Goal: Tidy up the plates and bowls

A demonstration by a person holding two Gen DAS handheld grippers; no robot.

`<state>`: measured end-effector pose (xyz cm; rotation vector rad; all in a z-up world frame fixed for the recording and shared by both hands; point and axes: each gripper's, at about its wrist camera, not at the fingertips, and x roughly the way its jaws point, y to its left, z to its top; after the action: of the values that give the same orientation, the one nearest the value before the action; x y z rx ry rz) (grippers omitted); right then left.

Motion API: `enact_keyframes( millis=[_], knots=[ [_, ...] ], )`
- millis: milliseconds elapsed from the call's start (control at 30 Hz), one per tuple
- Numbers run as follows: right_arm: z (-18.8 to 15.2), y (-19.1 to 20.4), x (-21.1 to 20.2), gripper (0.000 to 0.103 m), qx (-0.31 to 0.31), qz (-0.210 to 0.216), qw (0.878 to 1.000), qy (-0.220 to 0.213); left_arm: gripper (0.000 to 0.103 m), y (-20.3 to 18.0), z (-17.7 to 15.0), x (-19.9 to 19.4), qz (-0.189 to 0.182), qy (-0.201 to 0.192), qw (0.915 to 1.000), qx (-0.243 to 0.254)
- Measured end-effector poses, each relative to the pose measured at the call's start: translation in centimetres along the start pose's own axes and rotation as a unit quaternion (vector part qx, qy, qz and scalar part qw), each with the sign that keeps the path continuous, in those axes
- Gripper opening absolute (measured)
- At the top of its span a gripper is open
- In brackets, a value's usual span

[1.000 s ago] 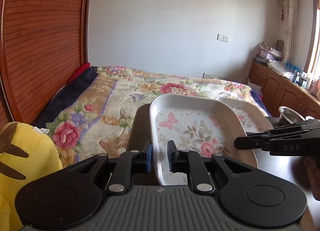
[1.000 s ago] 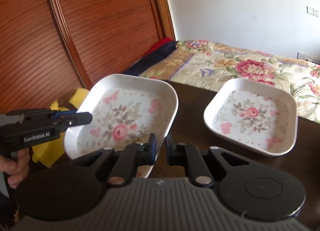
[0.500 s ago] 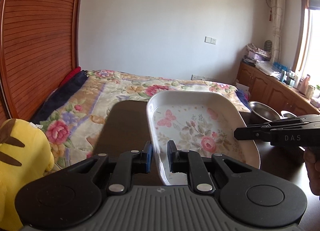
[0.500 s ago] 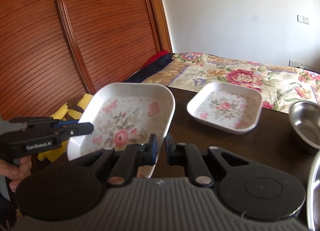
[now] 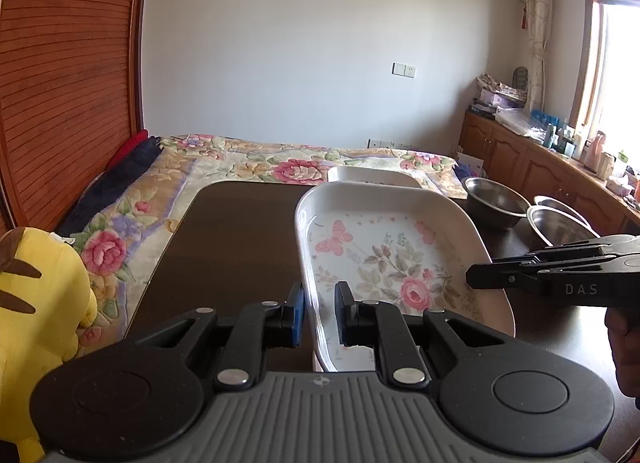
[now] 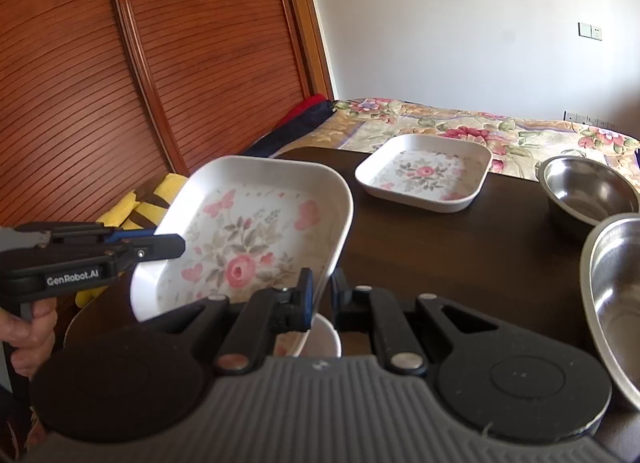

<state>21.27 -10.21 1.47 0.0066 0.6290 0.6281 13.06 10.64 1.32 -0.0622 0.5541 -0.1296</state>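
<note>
I find the floral square plate (image 6: 256, 231) lifted and tilted above the dark worktop (image 6: 460, 255). My left gripper (image 5: 319, 315) is clamped on its left rim and my right gripper (image 6: 322, 295) is clamped on its right rim. Under its near corner a white rim (image 6: 326, 337) shows; what it belongs to I cannot tell. A second floral plate (image 6: 424, 175) lies flat near the far edge. Two steel bowls (image 6: 588, 195) (image 6: 616, 299) stand at right, beside each other. A yellow plush toy (image 5: 36, 303) sits off the left edge.

A dark table (image 6: 460, 247) bears a floral plate (image 6: 424, 173) and two steel bowls (image 6: 586, 193).
</note>
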Motion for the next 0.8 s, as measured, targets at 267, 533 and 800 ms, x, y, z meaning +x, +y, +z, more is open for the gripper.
enact_keyframes(
  millis=[267, 533, 800],
  knots=[
    [-1.2, 0.3, -1.5, 0.011, 0.000, 0.001, 1.000, -0.007, 0.017, -0.6, -1.3, -1.0, -0.005, 0.009, 0.9999, -0.005],
    [-2.7, 0.9, -2.6, 0.011, 0.005, 0.007, 1.000, -0.010, 0.017, -1.0, -2.8, -1.9, -0.006, 0.021, 0.9997, -0.008],
    [-4.0, 1.0, -2.8, 0.011, 0.013, 0.008, 1.000, -0.003, 0.017, -0.9, -3.6, -2.0, -0.009, 0.029, 0.9995, -0.011]
  ],
)
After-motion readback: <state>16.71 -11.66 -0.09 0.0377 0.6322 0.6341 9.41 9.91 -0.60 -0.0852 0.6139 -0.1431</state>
